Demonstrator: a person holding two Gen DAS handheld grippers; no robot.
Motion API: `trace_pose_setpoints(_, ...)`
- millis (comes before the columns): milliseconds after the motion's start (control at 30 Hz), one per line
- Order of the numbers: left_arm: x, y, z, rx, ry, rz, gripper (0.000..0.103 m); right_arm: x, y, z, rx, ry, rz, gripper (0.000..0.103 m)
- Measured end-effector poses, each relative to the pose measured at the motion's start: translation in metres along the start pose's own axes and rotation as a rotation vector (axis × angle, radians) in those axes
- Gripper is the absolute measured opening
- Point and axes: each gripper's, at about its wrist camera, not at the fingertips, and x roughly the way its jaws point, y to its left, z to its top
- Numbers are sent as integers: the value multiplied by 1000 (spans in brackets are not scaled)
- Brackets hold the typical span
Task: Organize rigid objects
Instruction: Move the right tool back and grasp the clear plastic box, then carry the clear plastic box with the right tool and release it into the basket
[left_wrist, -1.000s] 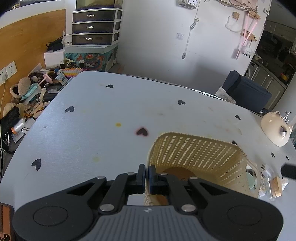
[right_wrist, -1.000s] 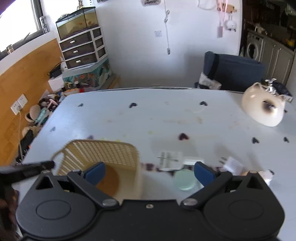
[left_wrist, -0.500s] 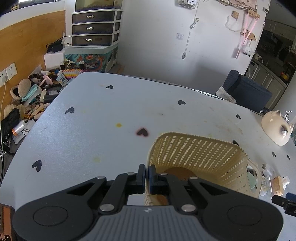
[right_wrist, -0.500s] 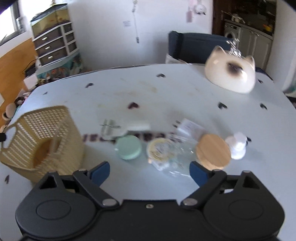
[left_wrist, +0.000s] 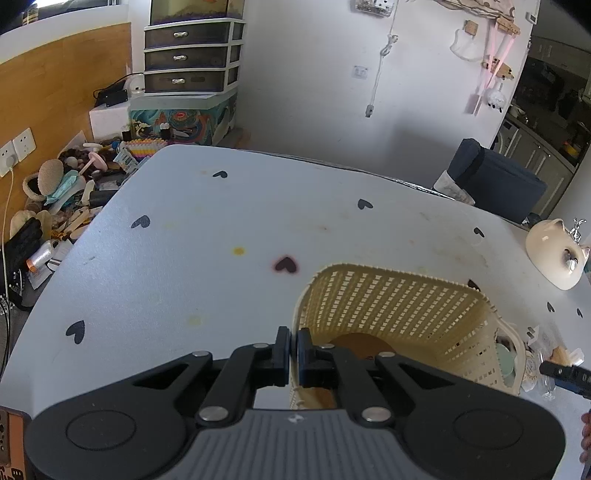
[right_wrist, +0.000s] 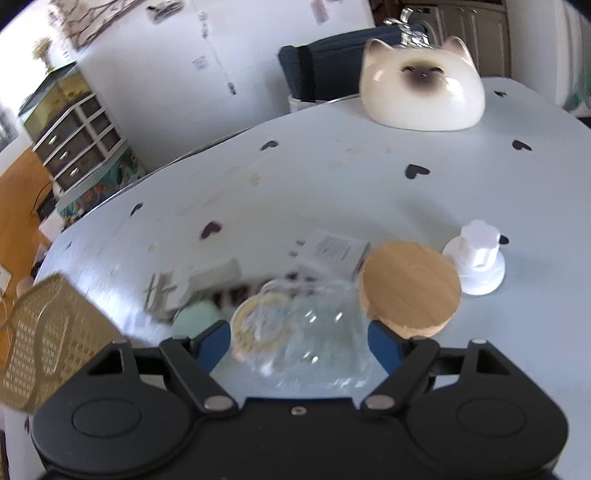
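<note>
My left gripper (left_wrist: 293, 345) is shut on the near rim of a cream woven basket (left_wrist: 391, 306) standing on the table; a brown round thing lies inside. My right gripper (right_wrist: 299, 338) is open, its blue-padded fingers (right_wrist: 212, 341) on either side of a clear glass piece (right_wrist: 314, 332) and a yellow-rimmed round lid (right_wrist: 255, 325). A round wooden lid (right_wrist: 412, 286), a mint round lid (right_wrist: 194, 314) and a white plastic knob-shaped piece (right_wrist: 478, 260) lie close by. The basket also shows at the left edge of the right wrist view (right_wrist: 44, 332).
A cream cat-shaped ceramic jar (right_wrist: 421, 96) stands at the table's far right. White paper packets (right_wrist: 332, 251) lie behind the lids. The pale table (left_wrist: 221, 240) has black heart marks. Floor clutter (left_wrist: 55, 206) lies past its left edge. A dark chair (left_wrist: 495, 188) stands behind.
My right gripper has swung right from the basket and dropped low over the glass piece and lids. My left gripper keeps its hold on the basket rim, unmoved.
</note>
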Motion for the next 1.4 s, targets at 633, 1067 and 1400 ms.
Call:
trace_pose_setpoints(633,0,0,0,-8,-2,0,4,7,8,3,-24,54,-16,74)
trace_pose_setpoints(1067,0,0,0,10,-2,-5,4,-54,89,30,-79,-40,67,74)
trace_pose_setpoints(1400,1,4,-1,16,-9,-33,4,-66,190,40,-230,2,196,74)
